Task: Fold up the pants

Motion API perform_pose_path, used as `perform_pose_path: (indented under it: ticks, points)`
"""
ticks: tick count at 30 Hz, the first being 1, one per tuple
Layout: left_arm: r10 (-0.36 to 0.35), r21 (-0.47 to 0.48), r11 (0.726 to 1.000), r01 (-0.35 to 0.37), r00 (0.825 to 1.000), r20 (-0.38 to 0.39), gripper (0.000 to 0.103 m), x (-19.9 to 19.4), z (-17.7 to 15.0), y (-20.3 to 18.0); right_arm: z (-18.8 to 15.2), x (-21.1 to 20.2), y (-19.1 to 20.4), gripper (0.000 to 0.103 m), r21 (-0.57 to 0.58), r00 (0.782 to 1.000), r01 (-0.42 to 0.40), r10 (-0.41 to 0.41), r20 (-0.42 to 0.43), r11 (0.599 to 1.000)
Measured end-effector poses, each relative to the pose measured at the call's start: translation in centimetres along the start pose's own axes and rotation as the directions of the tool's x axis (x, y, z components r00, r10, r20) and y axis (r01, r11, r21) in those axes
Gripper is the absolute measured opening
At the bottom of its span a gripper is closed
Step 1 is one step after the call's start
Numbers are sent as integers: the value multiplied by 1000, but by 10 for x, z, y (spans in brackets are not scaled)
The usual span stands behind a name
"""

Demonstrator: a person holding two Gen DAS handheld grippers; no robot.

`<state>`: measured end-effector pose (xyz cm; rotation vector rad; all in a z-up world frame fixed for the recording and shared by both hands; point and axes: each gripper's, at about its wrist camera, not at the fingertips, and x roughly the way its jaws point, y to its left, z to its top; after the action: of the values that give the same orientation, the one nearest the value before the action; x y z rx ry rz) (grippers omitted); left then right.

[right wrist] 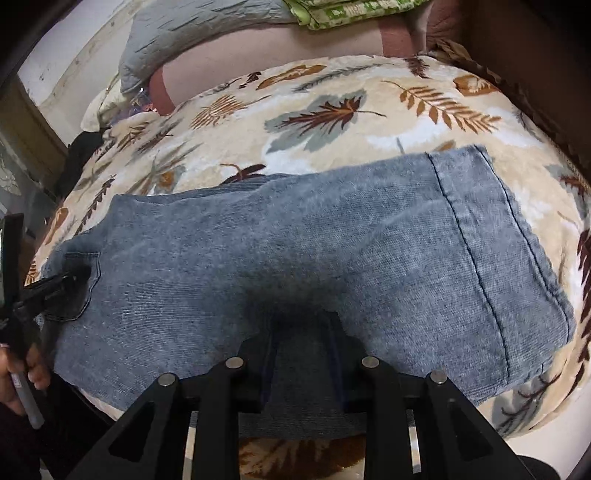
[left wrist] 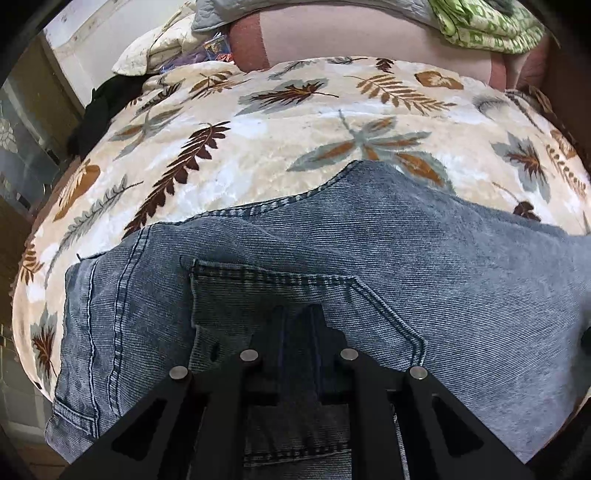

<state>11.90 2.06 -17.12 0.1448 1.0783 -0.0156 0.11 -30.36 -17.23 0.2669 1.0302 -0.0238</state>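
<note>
- Two grippers work over one pair of blue denim pants.
- Left gripper, bottom centre of the left wrist view: fingers nearly together, a narrow gap showing, tips over the back pocket; whether they pinch cloth cannot be told.
- Right gripper, bottom centre of the right wrist view: fingers slightly spread, denim visible between them.
- Pants lie folded flat across the leaf-print blanket, hem toward the right of the frame.
- Grey pillow and green cloth occupy the top of the frame.
</note>
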Motion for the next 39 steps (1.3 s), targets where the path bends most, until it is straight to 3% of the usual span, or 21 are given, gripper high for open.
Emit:
perform_pose_path:
  ticks: [4, 6, 8, 10, 12, 14, 17, 20, 21, 22, 25, 27, 30, 35, 39]
  points:
    - [-27, -26, 999, 28, 999, 24, 13, -17, -7, 10, 3, -7, 0, 29, 22, 1000, -1, 2, -9, 1000]
    - [-27, -46, 999, 30, 998, 52, 22, -30, -17, 20, 8, -8, 3, 29, 35, 1000, -20, 20, -16, 999]
    - [-34, -69, 997, 39, 997, 72, 59, -40, -29, 28, 13, -9, 11, 29, 42, 998, -62, 62, -11, 997]
    - [-15, -87, 996, 23, 995, 96, 82, -50, -42, 32, 15, -7, 25, 31, 17, 998, -69, 69, -2, 997]
    - [-7, -86, 996, 15, 995, 99, 83, -53, -56, 31, 16, -1, 41, 58, -14, 999, -50, 50, -10, 999]
    - [-45, -73, 996, 47, 999, 28, 86, -43, -66, 28, 12, 9, 52, 69, -27, 999, -39, 38, -16, 999]
    - [-8, -69, 998, 6, 1000, -30, 99, -24, -78, 25, 0, 18, 67, 78, -100, 999, 38, -37, 14, 994]
    - [-20, -108, 994, 23, 999, 27, 103, -19, -86, 30, -17, 26, 89, 102, -253, 993, 117, -109, 43, 960]
    - [-32, -117, 993, 37, 999, 40, 103, -18, -88, 32, -23, 26, 93, 103, -277, 989, 146, -130, 77, 950]
    - [-39, -119, 992, 45, 998, 53, 103, -17, -89, 33, -28, 24, 92, 103, -270, 985, 154, -128, 112, 950]
    - [-44, -116, 992, 50, 997, 57, 103, -16, -91, 34, -23, 21, 82, 103, -221, 993, 105, -91, 73, 970]
    - [-60, -108, 992, 64, 997, 42, 103, -18, -89, 37, -15, 21, 86, 103, -234, 993, 115, -115, 14, 965]
    - [-72, -107, 991, 80, 994, 78, 103, -30, -86, 44, 4, 5, 94, 103, -214, 996, 83, -77, 36, 973]
    - [29, -175, 984, 9, 976, 215, 103, -52, -83, 64, 48, -4, 123, 103, -216, 997, -33, 47, 62, 976]
    - [104, -214, 976, -44, 956, 276, 103, -61, -88, 74, 75, 9, 156, 102, -244, 991, -108, 124, 49, 964]
